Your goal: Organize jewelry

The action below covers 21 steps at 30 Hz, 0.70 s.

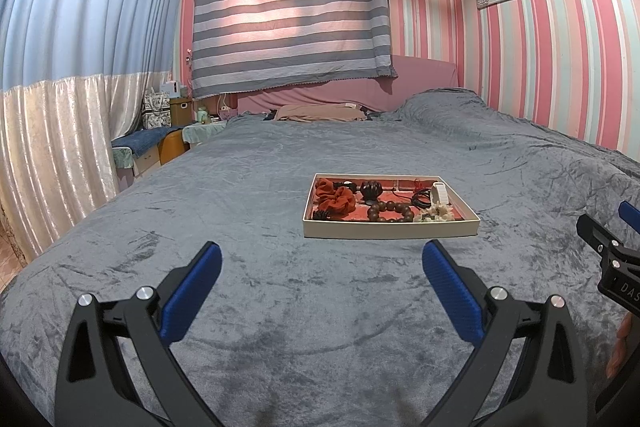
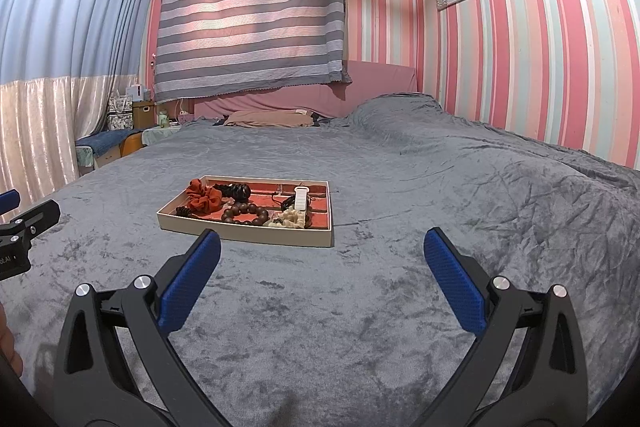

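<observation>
1. Two tools are up over the bed, and both have their blue fingers spread wide apart with nothing in them. The left tool point(image 1: 322, 269) points at the box from the near side. The right tool point(image 2: 322, 257) does too, and the box sits a bit to its left.
2. Each tool can be seen at the edge of the other's view. They are side by side, well apart, both on the near side of the box.
3. The box point(image 1: 390, 228) is a flat cream tray with a red inside. It lies on the grey blanket point(image 1: 260, 187) of the bed, ahead of both tools and not touching them.
4. Inside the box, at its left end, is an orange scrunchie point(image 1: 335, 198). A ring of dark brown beads point(image 1: 391, 213) lies in the middle, close to the near wall. A cream scrunchie point(image 2: 291, 218) is at the right end near the front wall. A small white clip point(image 2: 301, 197) lies behind it, with dark hair ties point(image 2: 236, 190) toward the back.
5. I see no jewelry lying loose on the blanket around the box.
6. My guess is that the putting-in part is done or almost done. What may be left is sorting the pile inside the box, since the things lie mixed and touching.
</observation>
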Tool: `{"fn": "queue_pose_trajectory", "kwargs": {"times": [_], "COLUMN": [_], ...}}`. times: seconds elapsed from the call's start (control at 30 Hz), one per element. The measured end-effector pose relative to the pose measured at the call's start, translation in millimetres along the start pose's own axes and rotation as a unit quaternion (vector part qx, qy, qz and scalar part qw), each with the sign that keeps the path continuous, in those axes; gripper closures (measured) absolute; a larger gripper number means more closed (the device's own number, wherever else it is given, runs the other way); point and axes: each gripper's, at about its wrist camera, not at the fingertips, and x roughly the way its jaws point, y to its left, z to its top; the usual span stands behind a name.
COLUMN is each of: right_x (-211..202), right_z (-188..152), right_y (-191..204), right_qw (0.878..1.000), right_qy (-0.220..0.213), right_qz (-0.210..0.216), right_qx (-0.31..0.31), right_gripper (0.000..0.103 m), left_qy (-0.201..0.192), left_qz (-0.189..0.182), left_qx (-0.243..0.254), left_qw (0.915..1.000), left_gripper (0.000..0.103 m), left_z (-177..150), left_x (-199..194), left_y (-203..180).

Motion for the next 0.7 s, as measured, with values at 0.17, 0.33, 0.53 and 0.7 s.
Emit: {"fn": "queue_pose_trajectory", "kwargs": {"times": [0.17, 0.33, 0.53, 0.7], "right_x": [0.1, -0.3, -0.3, -0.3], "right_z": [0.0, -0.1, -0.1, -0.1], "right_y": [0.1, -0.9, -0.9, -0.9], "right_qw": [1.0, 1.0, 1.0, 1.0], "right_qy": [0.001, 0.001, 0.001, 0.001], "right_qz": [0.0, 0.0, 0.0, 0.0], "right_qx": [-0.001, 0.0, 0.0, 0.0], "right_gripper": [0.004, 0.004, 0.004, 0.004], "left_qy": [0.001, 0.002, 0.008, 0.013], "left_qz": [0.0, 0.0, -0.004, -0.004], "left_qx": [-0.001, -0.001, 0.001, 0.0], "left_qw": [1.0, 1.0, 1.0, 0.9999], "left_gripper": [0.005, 0.005, 0.005, 0.005], "left_z": [-0.2, -0.3, -1.0, -2.0], "left_x": [0.3, 0.6, 2.2, 3.3], "left_y": [0.9, 1.0, 1.1, 0.6]}}
